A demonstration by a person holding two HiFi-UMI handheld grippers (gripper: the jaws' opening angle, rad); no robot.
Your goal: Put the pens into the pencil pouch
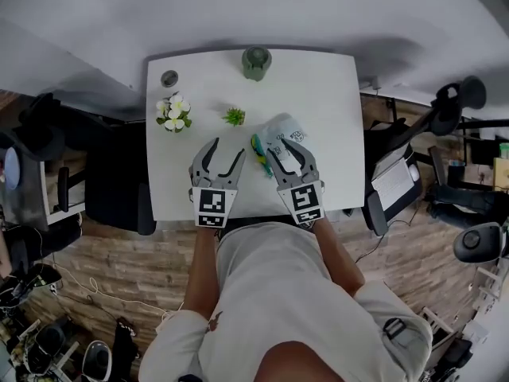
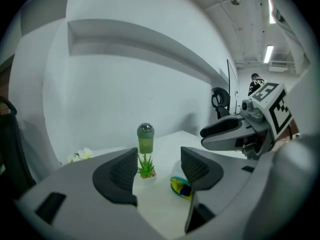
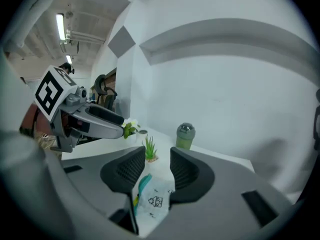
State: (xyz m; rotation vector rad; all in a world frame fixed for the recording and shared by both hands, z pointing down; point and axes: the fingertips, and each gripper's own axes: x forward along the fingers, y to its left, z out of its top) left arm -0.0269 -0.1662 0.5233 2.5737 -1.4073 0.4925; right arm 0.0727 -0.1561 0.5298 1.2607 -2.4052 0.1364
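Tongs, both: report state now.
Left tongs: open, empty.
Right tongs: open, above the pencil pouch, not gripping it.

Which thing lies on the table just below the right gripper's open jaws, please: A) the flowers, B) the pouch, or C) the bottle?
B: in the right gripper view the pouch shows on the table between the parted jaws of the right gripper.
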